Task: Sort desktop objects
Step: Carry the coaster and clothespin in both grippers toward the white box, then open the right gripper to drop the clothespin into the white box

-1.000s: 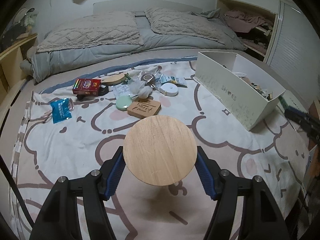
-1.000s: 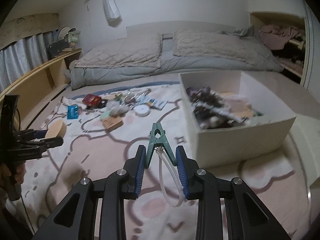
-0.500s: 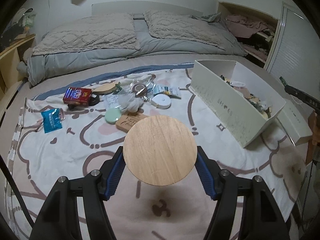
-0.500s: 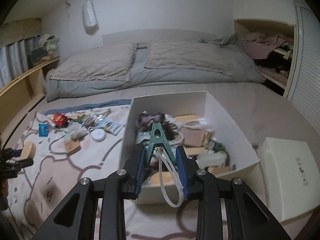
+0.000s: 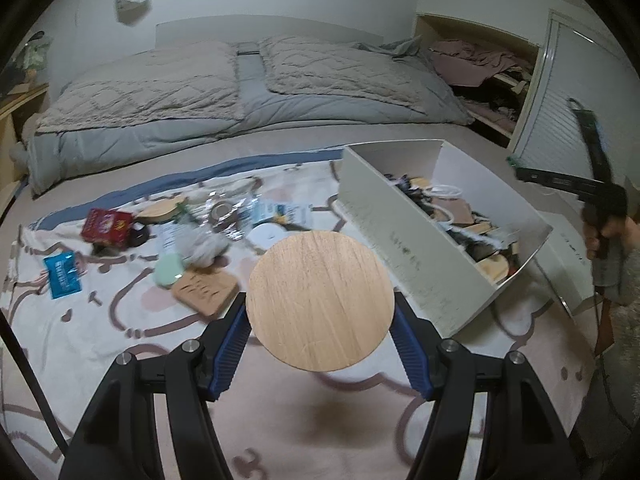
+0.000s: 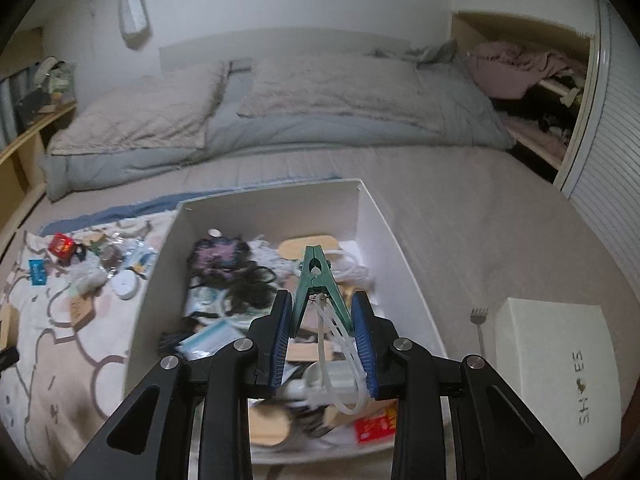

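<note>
My left gripper [image 5: 320, 320] is shut on a round wooden disc [image 5: 320, 300], held above the patterned blanket [image 5: 100, 320], left of the white box [image 5: 404, 264]. In the right wrist view my right gripper [image 6: 324, 316] is shut on a green clothespin [image 6: 316, 280] with a white loop hanging from it, over the white box [image 6: 392, 236], which holds several mixed items. On the blanket lie a red box [image 5: 106, 224], a blue packet [image 5: 62, 274], a wooden block [image 5: 206, 292], a green round pad [image 5: 168, 274] and a white round case [image 5: 266, 234].
The box's white lid [image 6: 556, 380] lies on the bed to the right, a fork [image 6: 479, 322] beside it. Grey pillows [image 5: 240, 76] and a duvet fill the back. A shelf [image 6: 24, 148] runs along the left, a closet [image 6: 536, 80] at the right.
The right gripper has swung right with the clothespin, from over the blanket to above the box. The left gripper carried the disc to the right, nearer the box.
</note>
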`<state>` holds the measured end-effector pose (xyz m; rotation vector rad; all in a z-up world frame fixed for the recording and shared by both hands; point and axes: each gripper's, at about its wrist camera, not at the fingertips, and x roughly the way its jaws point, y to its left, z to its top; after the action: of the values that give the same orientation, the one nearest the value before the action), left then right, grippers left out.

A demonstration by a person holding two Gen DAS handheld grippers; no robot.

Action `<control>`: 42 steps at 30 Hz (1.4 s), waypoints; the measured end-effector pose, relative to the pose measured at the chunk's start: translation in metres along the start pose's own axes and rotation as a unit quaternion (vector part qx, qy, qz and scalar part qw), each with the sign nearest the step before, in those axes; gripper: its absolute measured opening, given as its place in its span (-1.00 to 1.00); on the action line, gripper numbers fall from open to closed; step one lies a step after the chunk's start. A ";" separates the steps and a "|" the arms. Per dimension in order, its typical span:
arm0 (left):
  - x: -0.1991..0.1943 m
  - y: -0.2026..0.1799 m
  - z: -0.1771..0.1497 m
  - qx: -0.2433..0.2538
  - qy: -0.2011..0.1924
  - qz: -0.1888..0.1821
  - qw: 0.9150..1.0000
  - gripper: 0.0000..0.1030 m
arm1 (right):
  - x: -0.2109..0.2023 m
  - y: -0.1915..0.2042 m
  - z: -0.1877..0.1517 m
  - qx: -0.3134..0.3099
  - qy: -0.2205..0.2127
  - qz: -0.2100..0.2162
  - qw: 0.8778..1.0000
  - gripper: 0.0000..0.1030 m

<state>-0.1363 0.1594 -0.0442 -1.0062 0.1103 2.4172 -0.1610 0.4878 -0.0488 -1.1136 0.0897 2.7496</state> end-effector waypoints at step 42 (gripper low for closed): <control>0.069 -0.104 0.035 0.005 -0.014 -0.065 0.998 0.31 | 0.172 -0.008 0.060 -0.033 0.140 -0.090 0.985 0.06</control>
<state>-0.1490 0.2885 -0.0535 -0.9438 0.0462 2.3100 -0.3223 0.5263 -0.1254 -1.4454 -0.0649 2.4407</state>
